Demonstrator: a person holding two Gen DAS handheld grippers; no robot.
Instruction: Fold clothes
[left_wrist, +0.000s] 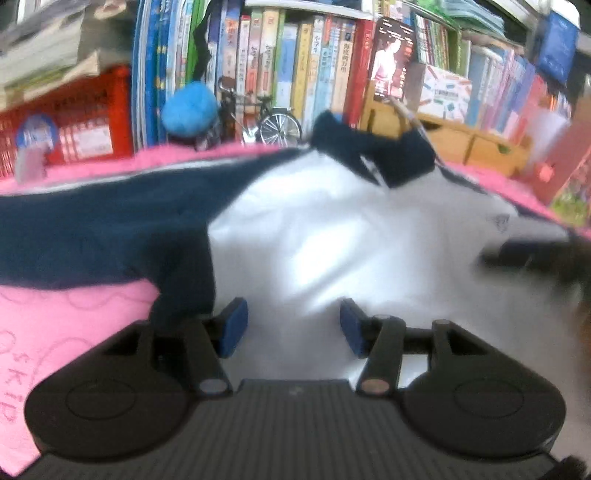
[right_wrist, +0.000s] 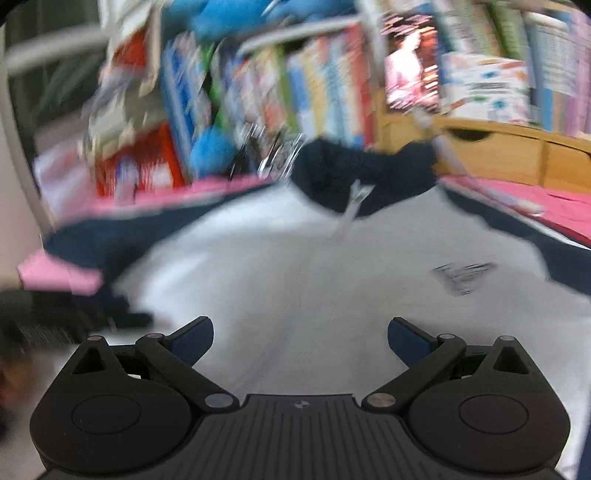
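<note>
The white shirt with navy sleeves lies spread flat on the pink blanket, collar at the far end by the bookshelf, so it's laid out for folding. The left gripper and the right gripper both hover over its near edge, jaws apart, holding nothing. The right view's blurry, and I can't tell if any fold is in yet.

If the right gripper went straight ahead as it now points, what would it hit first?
Most likely the white body of the shirt, spread right ahead of the open right gripper; the navy collar lies beyond. Blur leaves depth unclear.
</note>
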